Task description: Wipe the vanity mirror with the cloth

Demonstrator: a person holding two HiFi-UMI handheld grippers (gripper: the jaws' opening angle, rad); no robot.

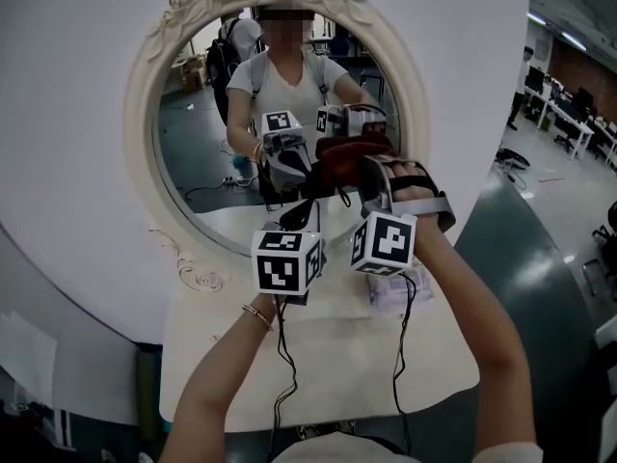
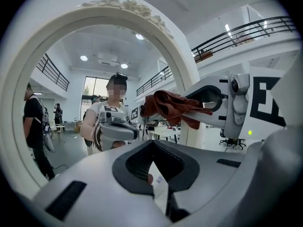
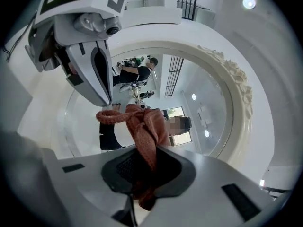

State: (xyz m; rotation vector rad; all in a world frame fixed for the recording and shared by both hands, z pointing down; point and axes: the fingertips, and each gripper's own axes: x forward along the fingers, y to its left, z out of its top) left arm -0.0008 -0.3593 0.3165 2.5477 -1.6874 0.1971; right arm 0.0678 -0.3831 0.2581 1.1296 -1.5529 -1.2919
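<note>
Both arms reach forward. The right gripper (image 3: 147, 167) pinches the cloth (image 3: 142, 126) at the mirror (image 1: 198, 196). The left gripper (image 2: 152, 167) is squeezed together, empty.

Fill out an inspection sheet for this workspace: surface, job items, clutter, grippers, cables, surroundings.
Surface: white table, pushed up against the mirror.
Job's things: round mirror in an ornate cream frame, standing upright; dark red cloth, bunched and held up at the glass, contact unclear.
Clutter: one pale packet on the table, not identifiable.
Grippers: right gripper shut on the cloth; left gripper shut and empty, beside it.
Cables: black cables hang from both grippers across the table.
Surroundings: open office with desks at the right; a person stands there.
</note>
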